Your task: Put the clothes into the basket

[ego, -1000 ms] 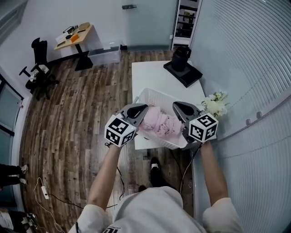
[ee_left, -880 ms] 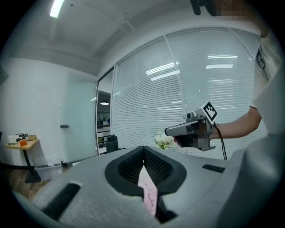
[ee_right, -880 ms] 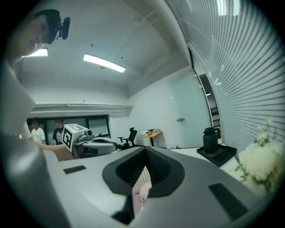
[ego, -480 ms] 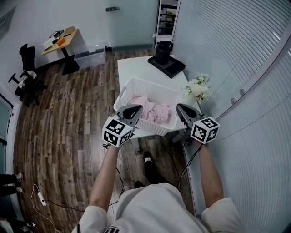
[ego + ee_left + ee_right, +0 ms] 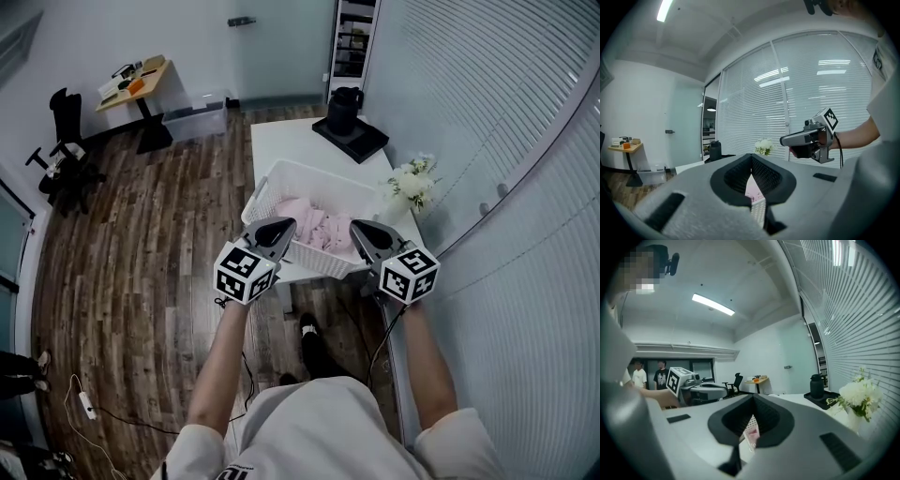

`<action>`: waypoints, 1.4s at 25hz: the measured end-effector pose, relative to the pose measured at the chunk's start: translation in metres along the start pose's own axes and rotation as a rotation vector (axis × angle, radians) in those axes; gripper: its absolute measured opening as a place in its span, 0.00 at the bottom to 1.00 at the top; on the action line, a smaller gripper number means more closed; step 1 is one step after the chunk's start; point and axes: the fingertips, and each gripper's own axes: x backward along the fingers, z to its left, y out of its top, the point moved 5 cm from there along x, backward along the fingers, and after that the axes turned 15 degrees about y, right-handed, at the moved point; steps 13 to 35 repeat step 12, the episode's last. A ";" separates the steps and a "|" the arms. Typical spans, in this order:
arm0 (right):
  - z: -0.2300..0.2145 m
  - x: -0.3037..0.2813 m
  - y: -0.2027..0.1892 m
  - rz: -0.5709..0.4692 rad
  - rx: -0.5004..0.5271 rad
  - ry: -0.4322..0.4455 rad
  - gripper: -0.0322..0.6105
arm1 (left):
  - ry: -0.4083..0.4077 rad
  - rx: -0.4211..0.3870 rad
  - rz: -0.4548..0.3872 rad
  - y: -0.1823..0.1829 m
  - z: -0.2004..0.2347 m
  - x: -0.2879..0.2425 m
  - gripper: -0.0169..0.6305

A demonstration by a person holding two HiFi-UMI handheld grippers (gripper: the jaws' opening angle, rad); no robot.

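Note:
A white mesh basket (image 5: 321, 261) stands on the near end of a white table (image 5: 291, 145), with pink clothes (image 5: 316, 225) lying inside it. Both grippers hover at the basket's near rim, tips pointing over it, and touch nothing. My left gripper (image 5: 281, 224) is shut and empty, and so is my right gripper (image 5: 361, 229). In the left gripper view the jaws meet (image 5: 751, 158); pink cloth (image 5: 752, 189) and basket mesh (image 5: 759, 212) show below them. Under the meeting jaws (image 5: 752, 398) of the right gripper view, a strip of pink cloth (image 5: 752, 432) shows.
A black tray with a dark kettle (image 5: 347, 124) sits at the table's far end. White flowers in a vase (image 5: 411, 184) stand right of the basket by the window blinds. Wooden floor lies to the left, with a storage box (image 5: 194, 116), a desk (image 5: 131, 82) and an office chair (image 5: 66, 141) far off.
Both grippers have drawn back from over the pink clothes to the basket's near rim. The right one then shifted a little to the left. Both stayed shut.

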 end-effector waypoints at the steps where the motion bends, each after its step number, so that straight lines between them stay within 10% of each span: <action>1: 0.002 -0.002 0.000 0.005 0.005 0.008 0.08 | 0.001 0.000 -0.002 0.001 0.000 0.000 0.05; 35: 0.010 -0.012 -0.001 0.056 0.145 -0.069 0.08 | 0.003 0.028 -0.026 0.004 -0.004 0.001 0.05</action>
